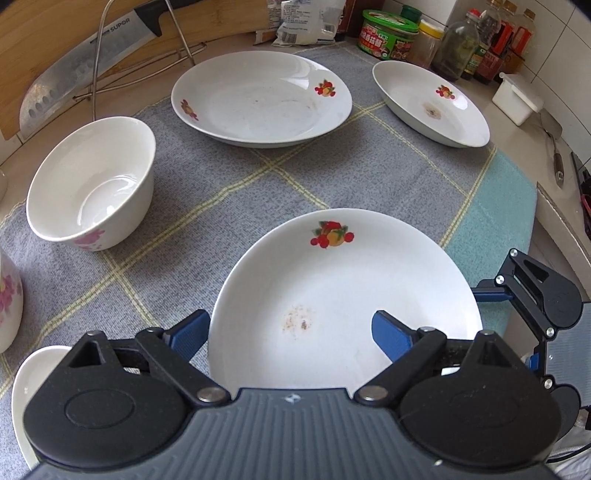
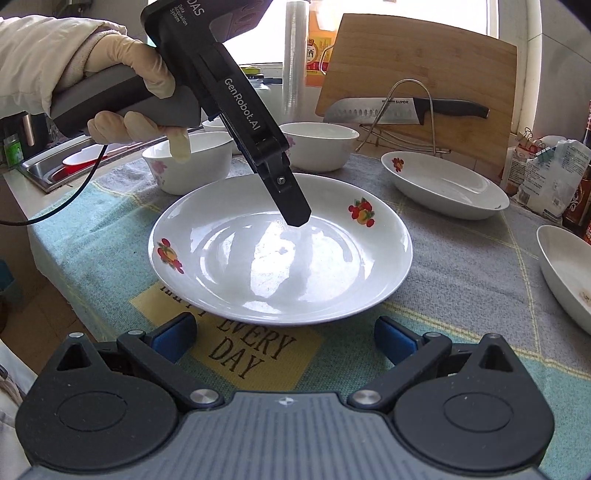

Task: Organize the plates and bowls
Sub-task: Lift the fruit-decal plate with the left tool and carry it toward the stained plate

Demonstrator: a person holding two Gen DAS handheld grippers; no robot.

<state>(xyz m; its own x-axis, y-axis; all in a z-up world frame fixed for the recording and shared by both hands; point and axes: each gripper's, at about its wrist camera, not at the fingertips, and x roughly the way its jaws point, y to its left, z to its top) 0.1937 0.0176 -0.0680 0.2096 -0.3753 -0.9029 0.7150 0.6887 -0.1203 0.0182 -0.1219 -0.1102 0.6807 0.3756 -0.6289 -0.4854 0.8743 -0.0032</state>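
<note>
Left wrist view: a bowl point(image 1: 35, 398) at the bottom left is half hidden behind the left gripper point(image 1: 291, 332), and a floral cup point(image 1: 9, 299) is cut by the left edge. The near plate point(image 1: 343, 291) loses its lower rim under the gripper body. Jaws stand wide, straddling that rim: 1 blue pad outside it on the left, 1 over the basin, neither clearly pressing. Whether they touch the china is hard to say.

The right gripper point(image 2: 284, 341) is wide too, holding nothing, pads low over the cloth point(image 2: 461, 295) just short of the plate's front edge. In the left view only its side point(image 1: 532, 291) shows at the plate's right rim.

Right wrist view adds a gloved hand point(image 2: 136, 96) on the left tool's handle, a fingertip down over the basin, 2 bowls point(image 2: 319, 146) behind, and a sink point(image 2: 48, 168). Left view alone shows the jars point(image 1: 388, 33). Both show 2 more plates point(image 1: 260, 98) point(image 1: 430, 101), a bowl point(image 1: 92, 182), and the knife point(image 2: 402, 109) against the board point(image 2: 424, 62).
</note>
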